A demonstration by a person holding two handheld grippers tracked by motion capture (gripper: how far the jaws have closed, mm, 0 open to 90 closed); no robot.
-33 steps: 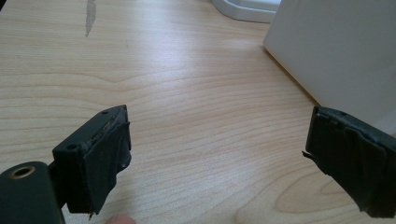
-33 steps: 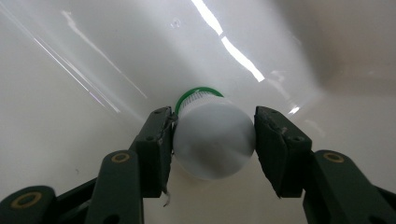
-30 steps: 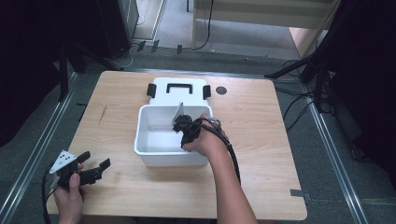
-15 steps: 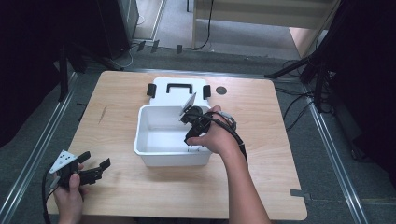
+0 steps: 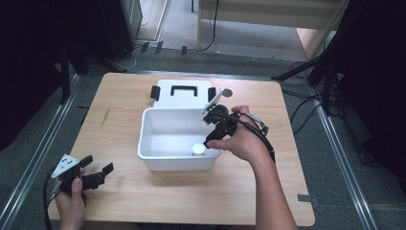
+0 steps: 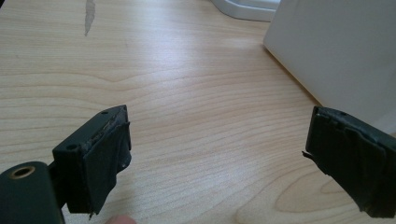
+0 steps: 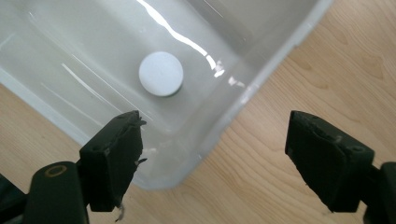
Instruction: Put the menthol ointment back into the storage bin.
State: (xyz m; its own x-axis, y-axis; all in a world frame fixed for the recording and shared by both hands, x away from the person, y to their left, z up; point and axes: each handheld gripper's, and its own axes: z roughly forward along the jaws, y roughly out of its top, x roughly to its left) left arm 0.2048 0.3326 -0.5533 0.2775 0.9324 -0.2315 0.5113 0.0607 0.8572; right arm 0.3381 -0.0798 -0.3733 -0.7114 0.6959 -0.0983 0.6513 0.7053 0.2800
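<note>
I have the right gripper (image 5: 210, 125) above the bin's (image 5: 165, 160) right rim, near its front right corner. Its jaws have just been opening and now stand wide with nothing between them. The white disc (image 5: 198, 149) lies flat on the bin floor by that front right corner, apart from the jaws; in the right gripper view it (image 7: 160, 73) sits just inside the bin's (image 7: 261, 70) wall.

So the drop looks done to me: the disc is in and released. The bin itself stands mid-desk (image 5: 191, 196), and its lid (image 5: 182, 94) lies behind it toward the desk's back edge, off the bin.

My left gripper (image 5: 91, 176) rests near the desk's front left corner, jaws open and empty, pointing toward the bin's side.

What seems left is pulling the right gripper clear, and probably fitting the lid.
</note>
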